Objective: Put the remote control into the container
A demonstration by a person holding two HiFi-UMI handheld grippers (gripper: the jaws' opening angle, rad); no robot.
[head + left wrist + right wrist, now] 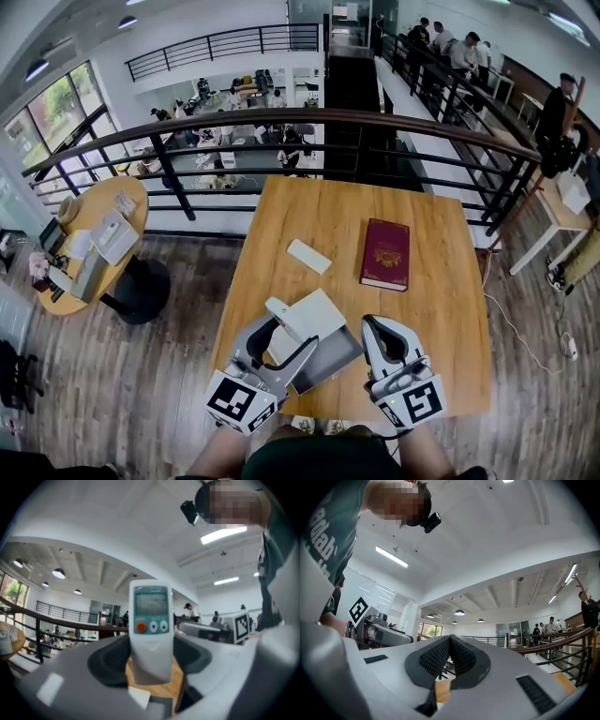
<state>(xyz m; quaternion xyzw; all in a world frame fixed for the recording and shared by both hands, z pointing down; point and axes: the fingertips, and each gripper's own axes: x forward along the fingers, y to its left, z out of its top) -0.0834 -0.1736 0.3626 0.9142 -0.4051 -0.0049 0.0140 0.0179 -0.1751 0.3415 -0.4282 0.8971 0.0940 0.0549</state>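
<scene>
A white remote control (pixel 151 630) with a small screen and an orange button stands upright between the jaws of my left gripper (pixel 151 663), which is shut on it. In the head view the left gripper (pixel 275 319) holds the remote (pixel 278 307) just above the near part of the table, beside the container (pixel 330 361), a shallow grey box with a white lid (pixel 317 314) lying by it. My right gripper (pixel 376 325) hovers just right of the container; its jaws (pixel 450 656) are pressed together with nothing between them.
On the wooden table (pixel 450 309) lie a dark red book (pixel 385 254) and a small flat white object (pixel 308 256). A black railing (pixel 281 122) runs behind the far edge. A round side table (pixel 94 239) stands to the left.
</scene>
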